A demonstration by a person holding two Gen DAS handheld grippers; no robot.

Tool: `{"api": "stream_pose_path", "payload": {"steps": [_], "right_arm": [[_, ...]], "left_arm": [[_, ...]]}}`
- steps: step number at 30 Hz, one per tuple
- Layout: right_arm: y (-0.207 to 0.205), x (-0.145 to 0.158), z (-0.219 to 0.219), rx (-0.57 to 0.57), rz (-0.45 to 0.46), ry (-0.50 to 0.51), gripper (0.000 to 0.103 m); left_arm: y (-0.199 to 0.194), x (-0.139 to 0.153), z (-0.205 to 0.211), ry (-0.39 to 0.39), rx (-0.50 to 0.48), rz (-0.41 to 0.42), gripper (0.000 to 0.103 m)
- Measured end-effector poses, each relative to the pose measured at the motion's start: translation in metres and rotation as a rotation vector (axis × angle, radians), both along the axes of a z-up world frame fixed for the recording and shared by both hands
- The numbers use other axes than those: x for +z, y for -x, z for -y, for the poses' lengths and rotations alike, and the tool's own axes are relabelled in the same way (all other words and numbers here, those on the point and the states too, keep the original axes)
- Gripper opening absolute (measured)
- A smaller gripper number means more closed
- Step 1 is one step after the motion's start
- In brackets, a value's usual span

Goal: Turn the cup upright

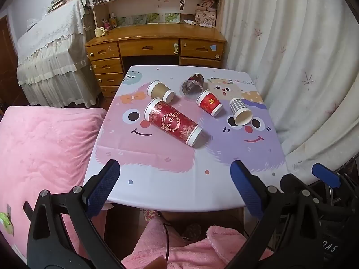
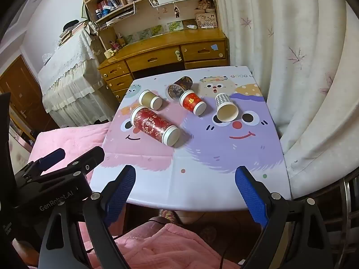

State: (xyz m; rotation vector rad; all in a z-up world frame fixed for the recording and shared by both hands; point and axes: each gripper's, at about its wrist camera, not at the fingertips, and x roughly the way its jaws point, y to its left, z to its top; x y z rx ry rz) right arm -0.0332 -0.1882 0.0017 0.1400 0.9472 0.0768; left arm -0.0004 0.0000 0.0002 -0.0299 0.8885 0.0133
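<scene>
Several paper cups lie on their sides on the cartoon-print table. A tall red cup lies nearest. Behind it lie a tan cup, a dark clear cup, a small red cup and a checked cup. My left gripper is open and empty above the table's near edge. My right gripper is open and empty beside it; one blue finger of it shows in the left wrist view.
A pink blanket covers the bed left of the table. A white curtain hangs close along the right edge. A wooden desk with shelves stands behind the table. My pink-sleeved lap is below the near edge.
</scene>
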Motion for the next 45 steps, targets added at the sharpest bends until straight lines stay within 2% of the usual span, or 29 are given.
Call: {"api": "stream_pose_path", "payload": {"steps": [32,45], "right_arm": [[0.003,0.001,0.004,0.003,-0.001,-0.006,0.092],[0.003,-0.014,-0.002,0.004,-0.021,-0.015,0.092]], "left_arm": [[0.000,-0.002,-0.003,0.015,-0.002,-0.009,0.098],[0.018,-0.005,-0.004,0.032,0.002,-0.022,0.098]]}}
